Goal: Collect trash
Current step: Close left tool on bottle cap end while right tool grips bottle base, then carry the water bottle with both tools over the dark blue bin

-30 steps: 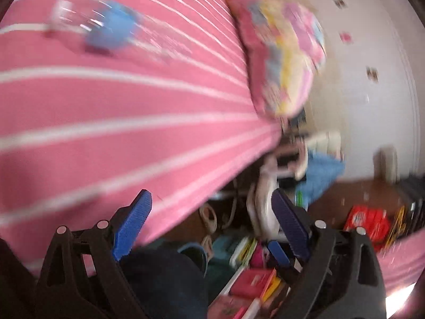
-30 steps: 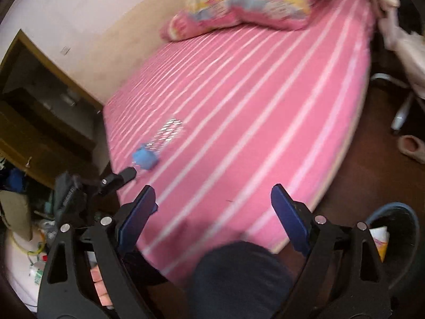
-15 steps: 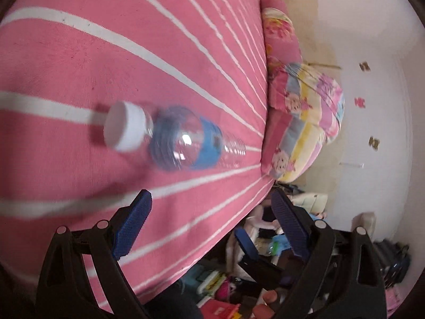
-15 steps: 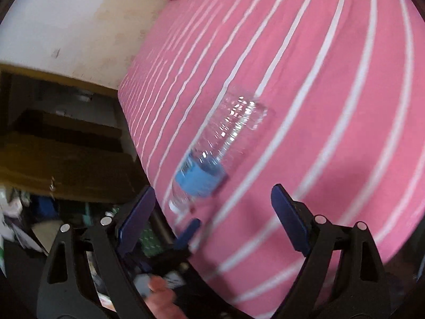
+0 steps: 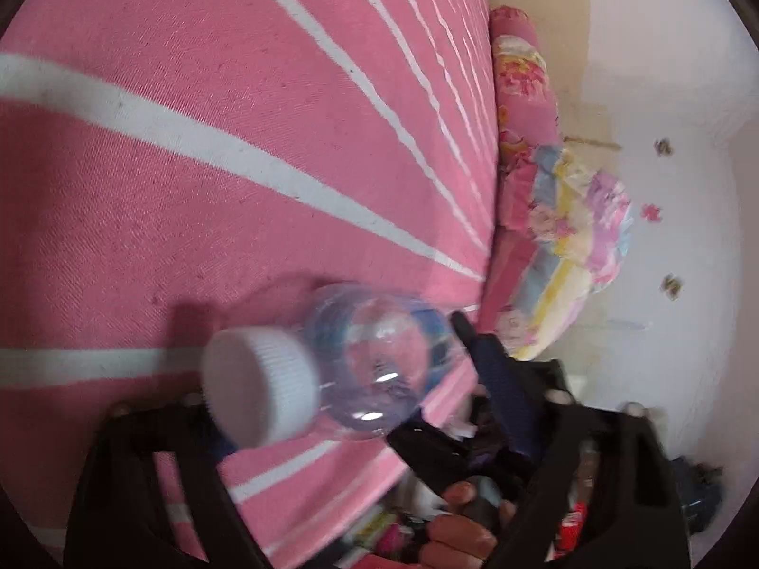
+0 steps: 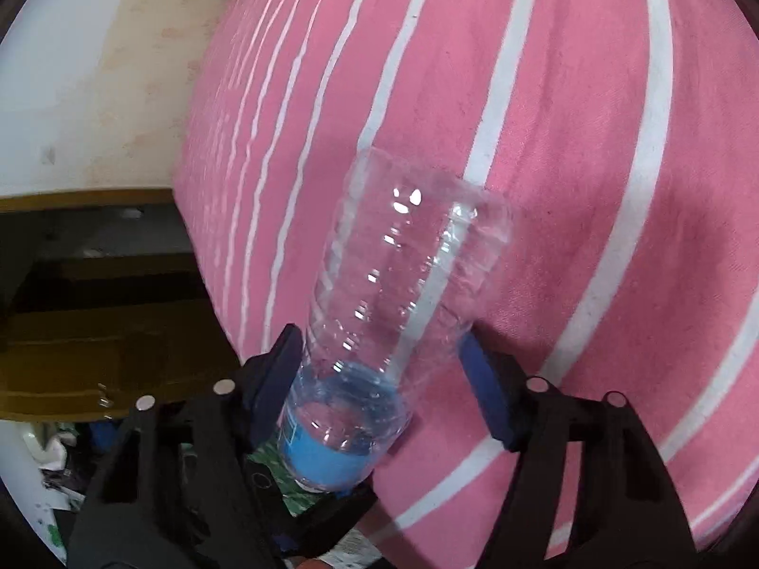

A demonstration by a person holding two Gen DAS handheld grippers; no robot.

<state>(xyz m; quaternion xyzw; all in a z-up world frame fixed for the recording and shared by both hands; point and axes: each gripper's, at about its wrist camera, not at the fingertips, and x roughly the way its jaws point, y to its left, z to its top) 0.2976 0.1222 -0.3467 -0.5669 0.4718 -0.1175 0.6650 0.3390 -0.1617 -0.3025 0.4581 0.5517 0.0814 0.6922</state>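
Note:
A clear empty plastic bottle (image 6: 398, 294) with a blue label and white cap (image 5: 258, 384) lies on the pink striped bed (image 6: 593, 142). In the left wrist view the bottle (image 5: 379, 360) points its cap at the camera and sits between my left gripper's fingers; the left gripper (image 5: 351, 379) stands around its neck end, whether it touches I cannot tell. In the right wrist view my right gripper (image 6: 384, 379) straddles the bottle near the label, jaws open on either side. The other gripper and a hand show below the bottle in each view.
A patterned pillow and folded quilt (image 5: 569, 227) lie at the head of the bed by the white wall. A brown wooden cabinet (image 6: 95, 313) stands beside the bed. Clutter lies on the floor past the bed edge (image 5: 389, 521).
Both grippers have moved in close to the bottle from opposite ends. It now lies between the fingers of each, and both pairs of jaws have narrowed.

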